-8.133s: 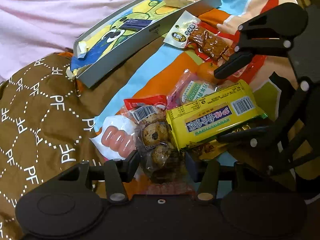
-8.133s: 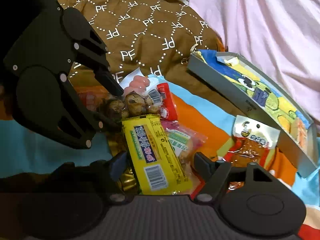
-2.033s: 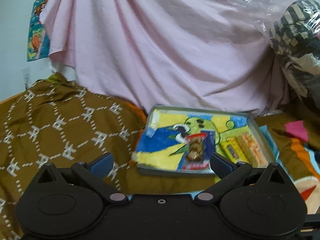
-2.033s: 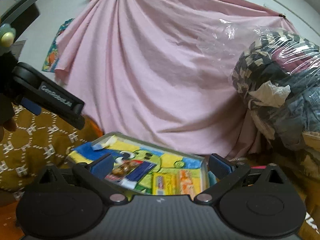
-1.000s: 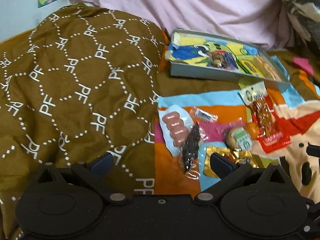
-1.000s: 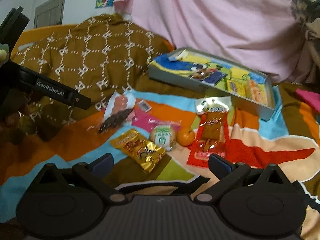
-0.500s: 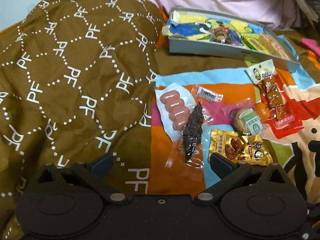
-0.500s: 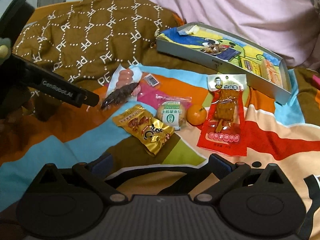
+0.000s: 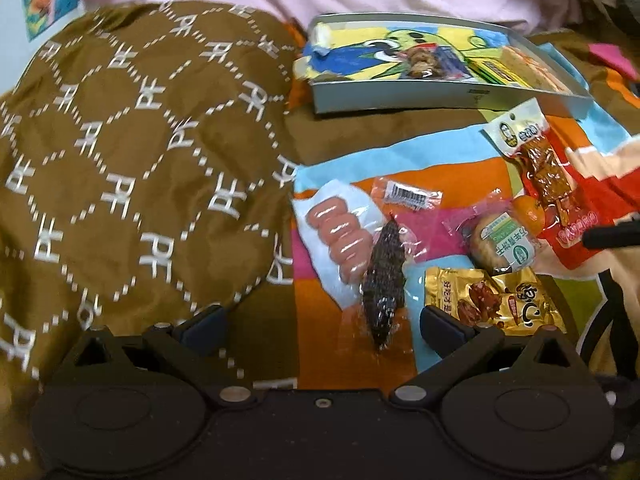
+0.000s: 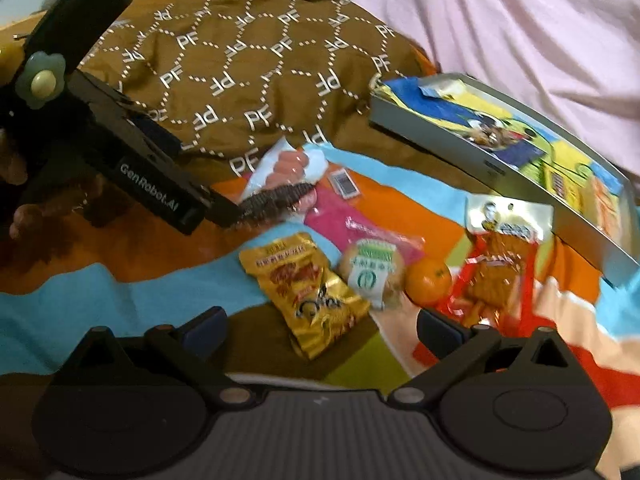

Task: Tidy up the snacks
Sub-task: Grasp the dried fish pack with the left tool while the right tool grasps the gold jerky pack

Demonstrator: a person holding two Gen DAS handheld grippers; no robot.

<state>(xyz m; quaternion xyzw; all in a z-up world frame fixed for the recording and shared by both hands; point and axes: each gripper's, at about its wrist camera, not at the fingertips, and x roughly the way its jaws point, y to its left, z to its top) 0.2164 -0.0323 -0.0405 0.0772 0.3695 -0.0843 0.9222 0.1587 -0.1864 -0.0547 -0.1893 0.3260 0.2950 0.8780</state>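
Snacks lie on a colourful blanket: a pink sausage pack (image 9: 340, 236), a dark snack in clear wrap (image 9: 383, 276), a gold packet (image 9: 490, 300), a round cake (image 9: 500, 246), an orange (image 9: 528, 210) and a red packet of dried tofu (image 9: 548, 172). My left gripper (image 9: 320, 322) is open and empty, just in front of the dark snack. My right gripper (image 10: 320, 322) is open and empty above the gold packet (image 10: 306, 292), with the cake (image 10: 372, 268) and orange (image 10: 428, 280) just beyond. The grey box (image 9: 400, 96) at the back holds several snacks.
A brown patterned quilt (image 9: 140, 160) rises on the left. A pink cloth (image 10: 520, 32) hangs behind the box (image 10: 440, 136). The left gripper's body (image 10: 120, 152) crosses the left of the right wrist view, close to the dark snack (image 10: 276, 196).
Both grippers have dropped from the box towards the snacks on the blanket and moved closer to them. The yellow packet and the egg pack now lie in the box.
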